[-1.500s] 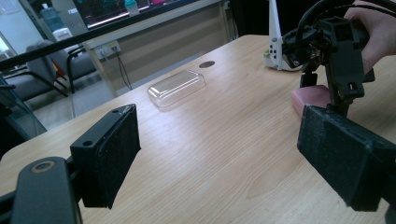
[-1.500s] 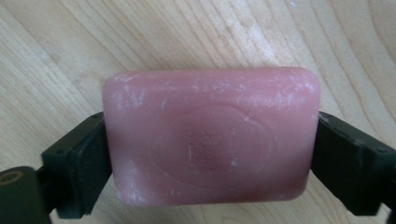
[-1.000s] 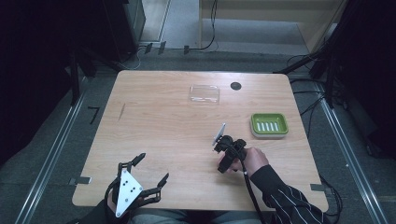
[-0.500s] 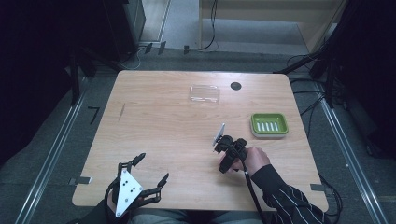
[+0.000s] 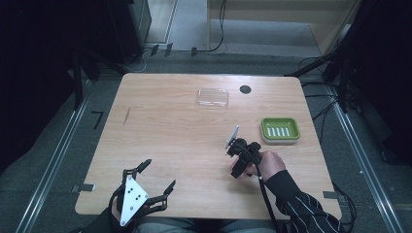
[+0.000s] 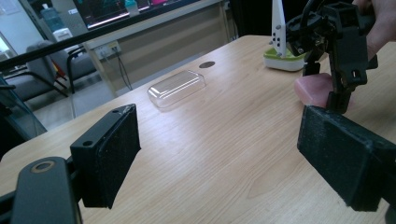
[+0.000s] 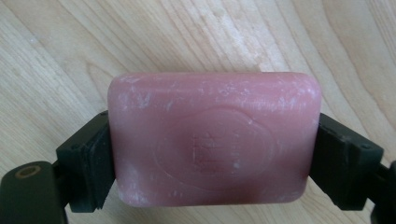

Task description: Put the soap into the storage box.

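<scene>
Right gripper view: the right gripper (image 7: 215, 154) is clamped on a pink soap bar (image 7: 215, 140), its 2 black pads pressing the bar's short ends, with the wooden table (image 7: 196, 32) right behind it. In the high view this gripper (image 5: 241, 156) sits right of the table's middle, near the green soap dish (image 5: 280, 130) and well apart from the clear lid (image 5: 212, 97) at the far side. The left gripper (image 5: 145, 191) rests at the near left edge with its jaws spread apart and nothing between them; its own view shows the bar (image 6: 314, 89) low by the tabletop under the other gripper.
</scene>
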Action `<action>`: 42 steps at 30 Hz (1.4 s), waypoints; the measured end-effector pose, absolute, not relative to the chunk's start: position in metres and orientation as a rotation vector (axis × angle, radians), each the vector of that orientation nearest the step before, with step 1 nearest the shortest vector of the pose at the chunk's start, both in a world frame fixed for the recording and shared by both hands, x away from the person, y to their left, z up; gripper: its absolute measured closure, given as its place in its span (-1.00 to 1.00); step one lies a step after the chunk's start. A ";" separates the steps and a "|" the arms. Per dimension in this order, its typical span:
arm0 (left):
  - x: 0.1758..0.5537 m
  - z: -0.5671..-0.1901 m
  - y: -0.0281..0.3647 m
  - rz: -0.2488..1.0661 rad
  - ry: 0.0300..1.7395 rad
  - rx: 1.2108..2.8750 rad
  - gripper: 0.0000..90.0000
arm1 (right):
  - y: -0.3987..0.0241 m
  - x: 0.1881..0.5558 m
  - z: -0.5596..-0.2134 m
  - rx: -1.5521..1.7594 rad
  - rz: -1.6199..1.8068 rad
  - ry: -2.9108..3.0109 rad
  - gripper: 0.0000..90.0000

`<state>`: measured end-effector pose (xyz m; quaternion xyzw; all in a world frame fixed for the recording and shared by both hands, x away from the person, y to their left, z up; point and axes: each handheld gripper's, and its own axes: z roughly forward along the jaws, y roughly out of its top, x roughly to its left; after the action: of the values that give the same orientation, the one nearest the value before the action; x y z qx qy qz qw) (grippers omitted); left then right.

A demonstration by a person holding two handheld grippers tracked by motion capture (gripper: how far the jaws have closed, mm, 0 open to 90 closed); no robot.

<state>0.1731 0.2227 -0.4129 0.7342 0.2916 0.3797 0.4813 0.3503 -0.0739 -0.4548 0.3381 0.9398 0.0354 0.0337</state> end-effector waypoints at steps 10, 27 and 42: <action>0.173 -0.413 0.223 0.926 0.709 1.791 -0.70 | -0.083 0.353 -0.449 1.074 0.112 2.879 -0.70; 0.173 -0.413 0.222 0.927 0.710 1.790 -0.70 | -0.105 0.360 -0.445 1.144 0.107 2.845 -0.70; 0.173 -0.413 0.223 0.927 0.709 1.792 -0.70 | -0.121 0.363 -0.442 1.185 0.086 2.819 -0.70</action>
<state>0.1730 0.2229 -0.4126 0.7347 0.2906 0.3800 0.4810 0.3631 -0.1214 -0.4421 0.3871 0.9207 0.0279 0.0411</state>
